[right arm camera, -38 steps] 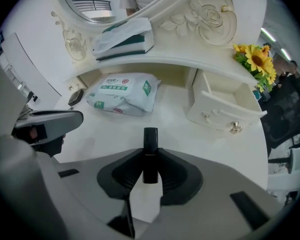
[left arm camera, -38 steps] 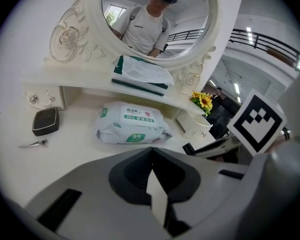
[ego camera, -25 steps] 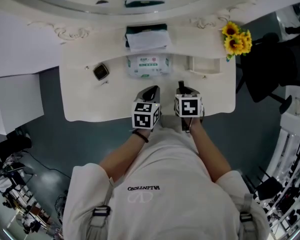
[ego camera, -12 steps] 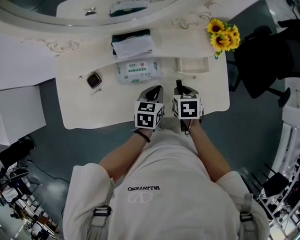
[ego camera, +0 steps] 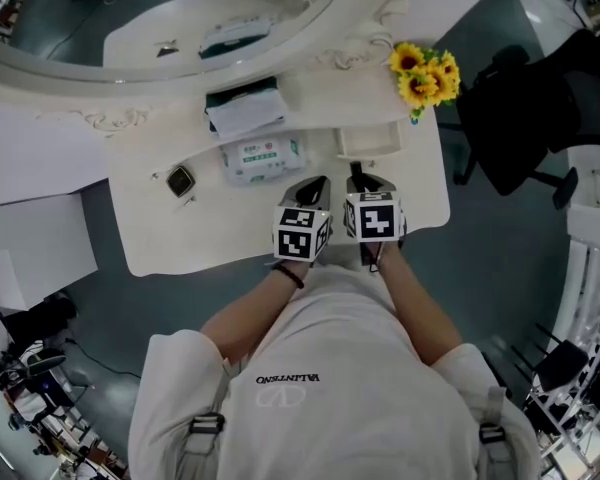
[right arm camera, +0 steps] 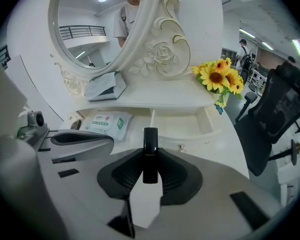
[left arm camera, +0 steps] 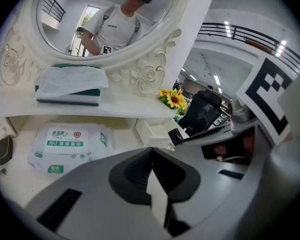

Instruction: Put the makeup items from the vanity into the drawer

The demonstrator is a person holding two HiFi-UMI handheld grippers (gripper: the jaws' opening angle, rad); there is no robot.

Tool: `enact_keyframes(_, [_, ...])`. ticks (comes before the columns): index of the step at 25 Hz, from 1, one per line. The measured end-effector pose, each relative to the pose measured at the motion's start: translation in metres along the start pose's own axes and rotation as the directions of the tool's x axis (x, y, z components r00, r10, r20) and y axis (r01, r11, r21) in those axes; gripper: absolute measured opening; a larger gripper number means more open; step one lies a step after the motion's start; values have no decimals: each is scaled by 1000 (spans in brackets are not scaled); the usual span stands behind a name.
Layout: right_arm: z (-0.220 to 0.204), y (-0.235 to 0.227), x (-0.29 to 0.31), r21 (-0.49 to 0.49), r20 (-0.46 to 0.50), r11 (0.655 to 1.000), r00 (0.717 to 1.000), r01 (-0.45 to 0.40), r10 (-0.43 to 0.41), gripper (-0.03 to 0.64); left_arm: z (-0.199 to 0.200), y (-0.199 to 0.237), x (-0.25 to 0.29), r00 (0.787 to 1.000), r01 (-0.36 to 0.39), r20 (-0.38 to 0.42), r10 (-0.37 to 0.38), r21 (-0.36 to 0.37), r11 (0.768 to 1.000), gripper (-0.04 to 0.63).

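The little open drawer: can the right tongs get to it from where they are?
Probably yes: the drawer lies open ahead of the right tongs, which grip a black tube, with nothing between.

At the back of the table in front of me stands an oval mirror in a carved white frame. On the raised shelf below it lies a green-and-white tissue pack with a white sheet showing at its top. Just in front of that, near the middle of the lower table surface, a flat pack of wet wipes lies label up, white with green print. A bunch of yellow sunflowers sits at the back right corner. Beyond the table's right edge a black office chair stands on the grey-blue floor. Off to my lower left, cables and gear clutter the floor.
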State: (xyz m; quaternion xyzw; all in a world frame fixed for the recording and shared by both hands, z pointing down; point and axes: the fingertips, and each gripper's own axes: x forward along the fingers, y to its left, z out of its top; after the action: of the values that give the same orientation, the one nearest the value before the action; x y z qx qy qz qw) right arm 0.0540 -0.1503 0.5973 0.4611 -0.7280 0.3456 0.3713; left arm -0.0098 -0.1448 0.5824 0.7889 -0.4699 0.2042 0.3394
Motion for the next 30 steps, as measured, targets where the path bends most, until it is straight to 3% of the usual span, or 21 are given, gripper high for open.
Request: enact_keyframes(30, [43, -56, 6, 66, 31, 998, 999, 11, -13, 100, 54, -42, 60, 999, 52, 2, -52, 64, 997, 2])
